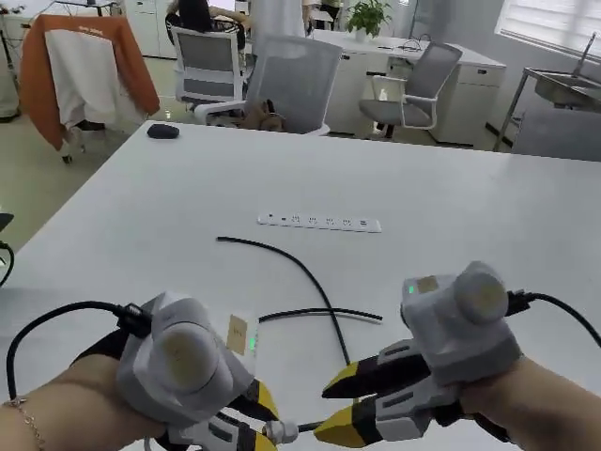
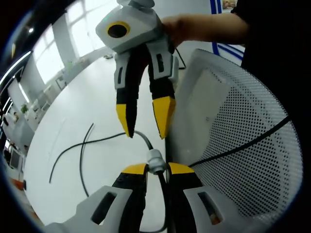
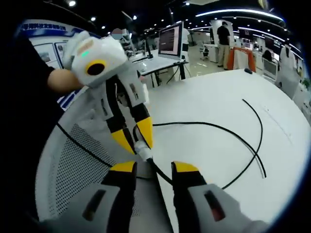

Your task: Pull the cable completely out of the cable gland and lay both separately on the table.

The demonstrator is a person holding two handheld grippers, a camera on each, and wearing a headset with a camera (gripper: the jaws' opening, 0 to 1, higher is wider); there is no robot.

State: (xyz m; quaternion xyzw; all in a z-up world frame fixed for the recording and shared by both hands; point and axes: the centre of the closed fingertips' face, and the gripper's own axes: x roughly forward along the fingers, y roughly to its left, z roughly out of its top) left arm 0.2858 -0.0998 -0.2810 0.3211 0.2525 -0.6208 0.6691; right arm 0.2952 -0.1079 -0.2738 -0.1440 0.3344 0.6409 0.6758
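A small white cable gland (image 1: 279, 432) sits at the table's near edge with my left gripper (image 1: 268, 423) shut on it. A black cable (image 1: 302, 268) leaves the gland and curves away across the white table (image 1: 188, 188). In the left gripper view the gland (image 2: 156, 160) is pinched between my yellow-tipped jaws (image 2: 158, 169), and the cable (image 2: 97, 141) trails off to the left. My right gripper (image 1: 326, 411) faces the left one, open, its jaws either side of the cable just beyond the gland. The right gripper (image 3: 154, 167) has the cable (image 3: 214, 126) running between its fingers towards the gland (image 3: 142, 148).
A second black strand (image 1: 319, 313) crosses the cable mid-table. A white power strip (image 1: 319, 223) lies farther out and a dark mouse (image 1: 162, 132) near the far edge. Office chairs (image 1: 291, 80) stand behind the table. A white mesh chair back (image 2: 233, 121) is close by.
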